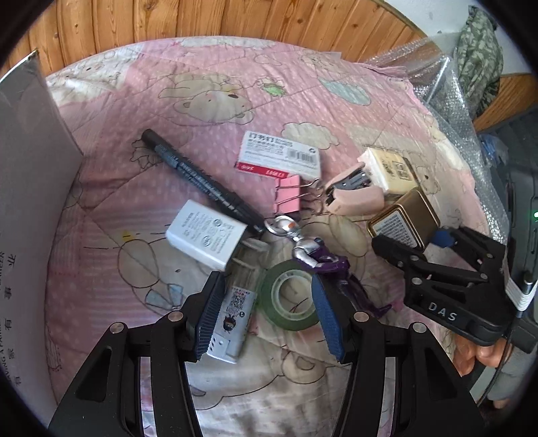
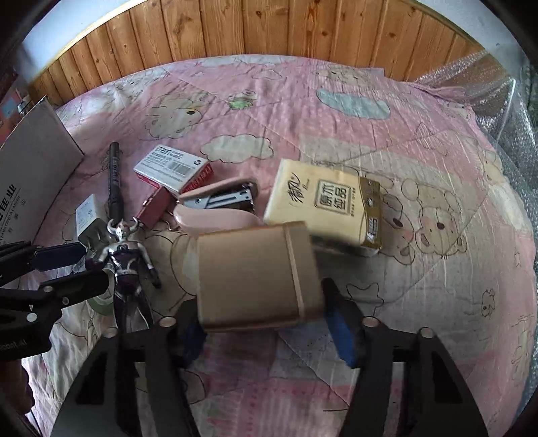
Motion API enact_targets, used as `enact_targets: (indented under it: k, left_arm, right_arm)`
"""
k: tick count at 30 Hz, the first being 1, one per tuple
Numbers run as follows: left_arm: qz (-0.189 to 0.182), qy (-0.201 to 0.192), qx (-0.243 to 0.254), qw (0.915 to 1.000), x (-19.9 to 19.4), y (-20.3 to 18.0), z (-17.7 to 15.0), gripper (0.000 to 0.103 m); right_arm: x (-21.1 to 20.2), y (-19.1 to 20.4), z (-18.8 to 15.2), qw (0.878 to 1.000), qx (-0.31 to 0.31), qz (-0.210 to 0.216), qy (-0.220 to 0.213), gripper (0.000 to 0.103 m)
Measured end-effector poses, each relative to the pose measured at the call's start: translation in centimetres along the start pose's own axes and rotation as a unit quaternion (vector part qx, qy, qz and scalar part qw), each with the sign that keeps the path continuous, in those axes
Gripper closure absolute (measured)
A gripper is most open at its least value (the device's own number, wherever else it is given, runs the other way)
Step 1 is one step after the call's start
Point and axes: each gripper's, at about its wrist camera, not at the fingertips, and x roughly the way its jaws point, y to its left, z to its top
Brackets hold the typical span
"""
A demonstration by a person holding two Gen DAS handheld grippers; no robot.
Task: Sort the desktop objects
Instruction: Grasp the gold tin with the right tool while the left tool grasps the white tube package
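pink quilted cover (image 1: 201, 101) printed with cartoon bears and clouds forms the work surface; behind it runs a wall of vertical wooden boards (image 2: 269, 30). a grey cardboard box (image 1: 30, 161) stands at the left edge, and bubble wrap (image 1: 447, 101) lies along the right edge.

sorting items lie clustered at centre: black marker (image 1: 198, 178), staple box (image 1: 279, 154), pink binder clip (image 1: 289, 198), pink stapler (image 1: 353, 195), white charger (image 1: 205, 235), silver-and-purple figure (image 1: 319, 265), green tape roll (image 1: 289, 295) and a lighter (image 1: 232, 319).

left gripper (image 1: 265, 312) hangs over the cover with its blue-padded jaws wide apart; the tape roll and lighter lie between them, neither pad pressing on either.

right gripper (image 2: 269, 322) points down at the gold tin (image 2: 255, 275), which sits between its jaws. the tin is motion-blurred, the left pad lies mostly behind it, and a gap shows at the right pad (image 2: 339, 329), so no grip is evident. yellow tissue pack (image 2: 326, 208) lies just beyond the tin, beside the stapler.

in the left wrist view the tissue pack is partly covered by the stapler and tin, and fingers (image 1: 484, 356) of the person's hand show only at the frame edge. print on the labels is too small to read.
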Motion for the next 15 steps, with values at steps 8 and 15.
enact_targets:
  k: [8, 15]
  left_arm:
    - [-0.033, 0.001, 0.001, 0.9995, 1.7, -2.2, 1.9, 0.045]
    - [-0.040, 0.019, 0.038, 0.9983, 0.9, -2.4, -1.1, 0.045]
  right_arm:
    - [-0.3, -1.5, 0.5, 0.999, 0.025, 0.022, -0.038, 0.044]
    - [-0.7, -2.8, 0.1, 0.998, 0.042, 0.034, -0.036, 0.051]
